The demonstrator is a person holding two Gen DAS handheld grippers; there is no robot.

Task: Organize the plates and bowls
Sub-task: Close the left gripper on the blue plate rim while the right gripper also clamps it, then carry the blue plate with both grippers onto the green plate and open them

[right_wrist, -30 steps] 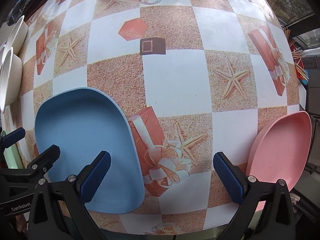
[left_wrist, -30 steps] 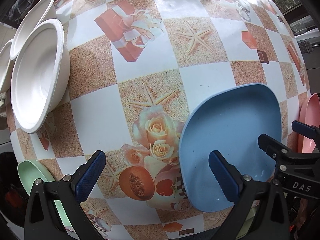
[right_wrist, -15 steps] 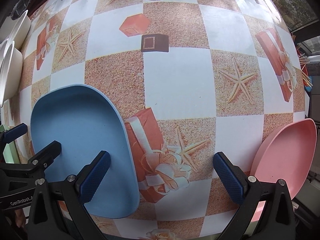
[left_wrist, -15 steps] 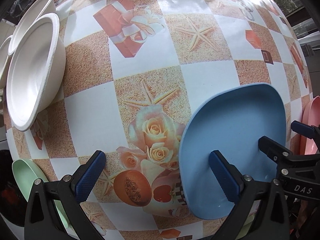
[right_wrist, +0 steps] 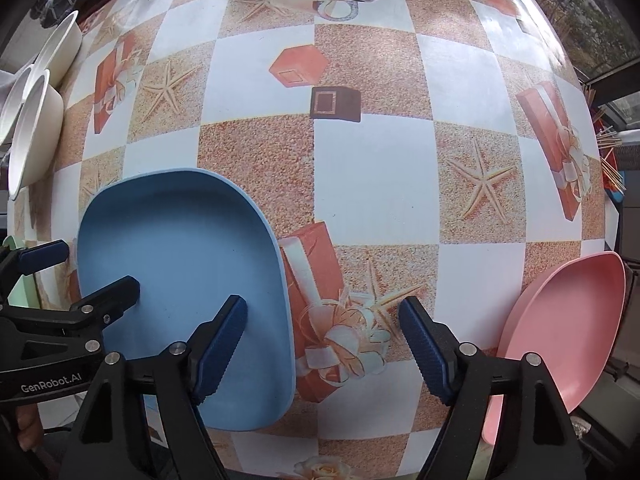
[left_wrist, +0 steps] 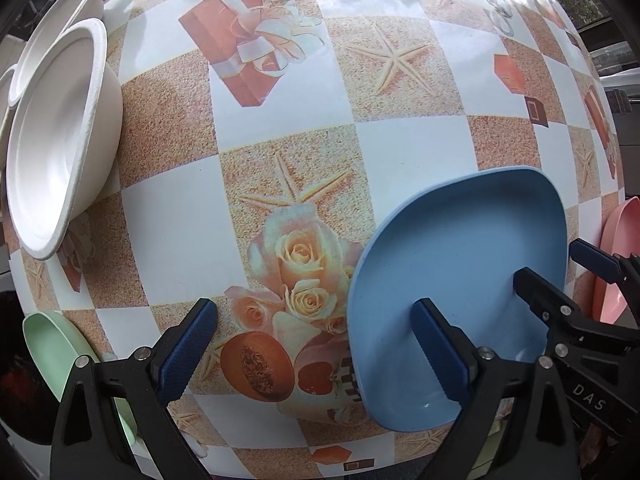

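Both grippers, left (left_wrist: 316,350) and right (right_wrist: 322,346), spread wide, empty, above the blue plate (left_wrist: 460,300) near the tabletop's (right_wrist: 372,168) front edge; pink plate (right_wrist: 560,328) at right edge, white bowls (left_wrist: 60,128) along left edge.

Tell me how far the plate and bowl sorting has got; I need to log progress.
Barely begun. Done: nothing stacked among the plates; only the white bowls sit grouped at the table's left edge. In hand: nothing, since the left gripper and right gripper both hover with jaws open around the blue plate. Left: the blue plate, pink plate and green plate lie apart on the tablecloth.
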